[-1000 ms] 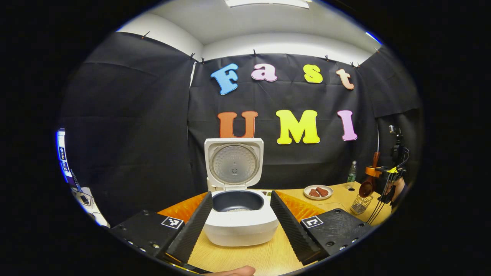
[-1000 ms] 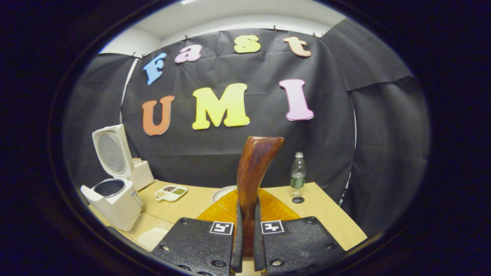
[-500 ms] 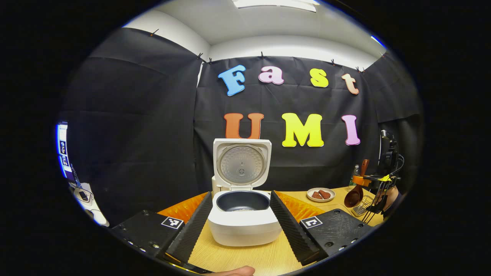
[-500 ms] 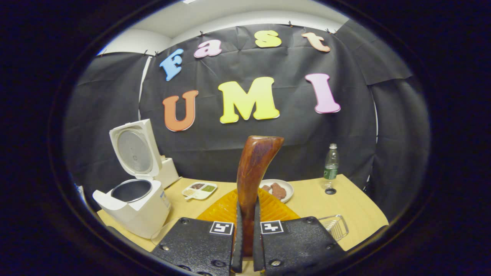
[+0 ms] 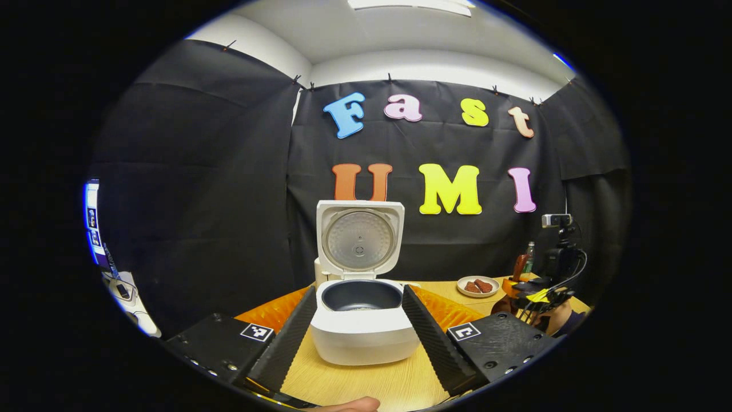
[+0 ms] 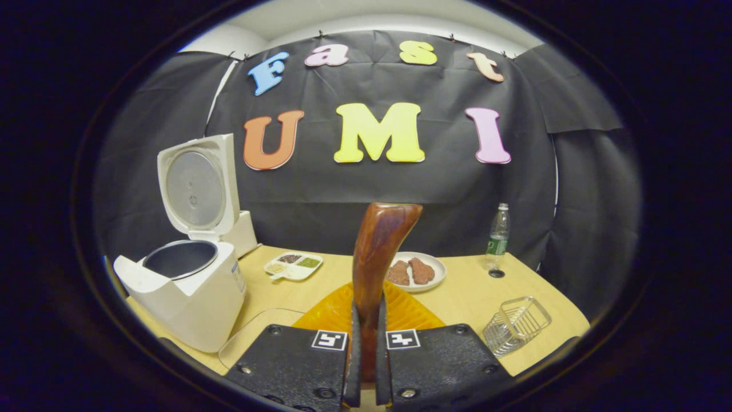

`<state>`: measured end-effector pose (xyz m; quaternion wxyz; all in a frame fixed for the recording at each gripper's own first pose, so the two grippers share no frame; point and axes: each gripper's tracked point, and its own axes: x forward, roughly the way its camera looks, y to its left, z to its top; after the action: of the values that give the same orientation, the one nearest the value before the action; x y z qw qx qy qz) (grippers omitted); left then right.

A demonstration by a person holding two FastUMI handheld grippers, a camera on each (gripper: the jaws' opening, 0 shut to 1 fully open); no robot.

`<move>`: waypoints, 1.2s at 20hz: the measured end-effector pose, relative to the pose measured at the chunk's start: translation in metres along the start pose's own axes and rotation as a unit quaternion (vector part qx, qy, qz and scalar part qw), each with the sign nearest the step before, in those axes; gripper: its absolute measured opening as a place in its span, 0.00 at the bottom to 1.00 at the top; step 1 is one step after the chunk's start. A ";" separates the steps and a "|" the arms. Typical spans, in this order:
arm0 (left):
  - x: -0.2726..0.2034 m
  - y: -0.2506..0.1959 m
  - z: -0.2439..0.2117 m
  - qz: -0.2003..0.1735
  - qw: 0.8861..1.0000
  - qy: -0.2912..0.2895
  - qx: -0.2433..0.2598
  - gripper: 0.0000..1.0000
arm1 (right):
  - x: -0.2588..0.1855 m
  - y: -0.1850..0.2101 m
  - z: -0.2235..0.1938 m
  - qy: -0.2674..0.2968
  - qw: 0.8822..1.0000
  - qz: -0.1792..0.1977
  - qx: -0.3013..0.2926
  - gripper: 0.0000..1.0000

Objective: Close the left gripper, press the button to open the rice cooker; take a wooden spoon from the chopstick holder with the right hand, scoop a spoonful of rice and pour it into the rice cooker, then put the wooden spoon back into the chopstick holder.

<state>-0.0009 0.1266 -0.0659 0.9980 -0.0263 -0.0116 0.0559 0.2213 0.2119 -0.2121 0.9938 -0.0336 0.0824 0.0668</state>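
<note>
On table: 1 white rice cooker, lid up and standing upright, dark inner pot exposed. Same cooker centred in left gripper view, between the 2 spread fingers of left gripper; jaws wide apart, holding nothing, cooker not touched by either finger as far as visible.

Right gripper clamped on 1 wooden spoon; both fingers pressed on the handle, handle rising upright between them, broad end topmost in right gripper view. Bowl of spoon below the fingers, hidden. Seen from left gripper view, right gripper far right over table edge, spoon handle poking up from it, low near tabletop.

1 wire chopstick holder at right front of table, tilted, near right gripper, well apart from cooker. Cannot tell any contents.

1 round white plate with 2 brown pieces on it, behind spoon handle. 1 small divided dish with several fillings, between cooker and plate. 1 plastic bottle upright at back right, 1 dark cap on table just in front of it. 1 clear sheet or mat beside cooker base, front; contents not visible.
</note>
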 end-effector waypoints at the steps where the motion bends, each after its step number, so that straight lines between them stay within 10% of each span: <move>1: 0.000 -0.001 -0.002 -0.002 1.000 0.003 0.000 0.95 | 0.003 0.000 -0.003 -0.002 1.000 -0.009 -0.005 0.12; 5: 0.001 -0.002 -0.004 -0.004 1.000 0.003 -0.001 0.95 | 0.010 -0.006 -0.025 0.001 0.997 -0.060 -0.044 0.12; 15: 0.004 -0.013 -0.013 -0.018 1.000 0.014 -0.003 0.95 | -0.002 0.046 -0.060 0.087 0.990 0.069 0.083 0.12; 24: 0.003 -0.020 -0.011 -0.026 1.000 0.015 0.003 0.95 | -0.005 0.034 -0.056 0.135 0.933 0.094 0.320 0.12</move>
<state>0.0049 0.1062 -0.0761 0.9993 -0.0238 0.0030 0.0294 0.2023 0.2402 -0.2685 0.9207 0.2853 0.2353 0.1249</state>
